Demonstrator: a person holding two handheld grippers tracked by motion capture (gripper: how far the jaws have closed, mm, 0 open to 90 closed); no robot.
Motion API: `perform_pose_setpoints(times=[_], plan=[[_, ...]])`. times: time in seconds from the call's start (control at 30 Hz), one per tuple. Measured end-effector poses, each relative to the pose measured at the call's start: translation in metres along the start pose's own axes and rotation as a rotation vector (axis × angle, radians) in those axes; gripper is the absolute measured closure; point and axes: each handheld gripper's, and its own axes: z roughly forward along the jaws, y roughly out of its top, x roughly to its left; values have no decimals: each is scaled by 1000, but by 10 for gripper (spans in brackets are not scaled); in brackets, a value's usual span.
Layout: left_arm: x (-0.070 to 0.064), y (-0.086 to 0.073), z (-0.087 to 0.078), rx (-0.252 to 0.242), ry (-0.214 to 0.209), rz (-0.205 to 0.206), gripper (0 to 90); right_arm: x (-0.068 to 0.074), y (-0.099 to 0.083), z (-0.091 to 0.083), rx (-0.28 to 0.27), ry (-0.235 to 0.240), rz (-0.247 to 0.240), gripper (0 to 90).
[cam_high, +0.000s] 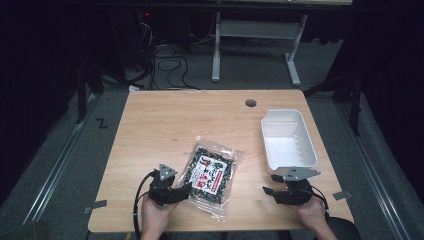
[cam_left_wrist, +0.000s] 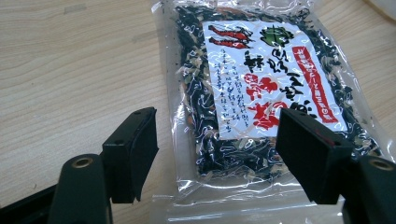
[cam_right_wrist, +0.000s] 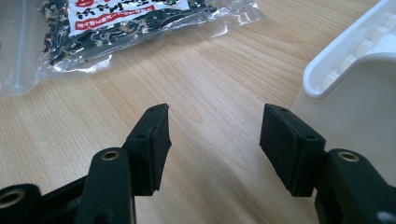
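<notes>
Now the left gripper (cam_left_wrist: 215, 156) stands spread around the seaweed packet (cam_left_wrist: 261, 88), right gripper (cam_right_wrist: 215, 144) apart over bare table (cam_right_wrist: 210, 74).

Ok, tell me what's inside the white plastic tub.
The white rectangular plastic tub shows a bare white floor with nothing lying in it. Its nearest inner corner is hidden by the right tongs' grey plate.

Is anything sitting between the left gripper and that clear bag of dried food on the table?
Nothing visible. The left gripper is open, its jaws straddling the near end of the snack bag, with bare wooden table beside it.
</notes>
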Motion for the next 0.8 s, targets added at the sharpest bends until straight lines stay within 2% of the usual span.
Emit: perform_pose_setpoints(times=[0.4,0.8], plan=[[0,0,1,9,-3,-2,298,-1,-1,2,7,2,1,421],[-6,3,0,23,13,6,284,-1,-1,2,5,6,-5,415]])
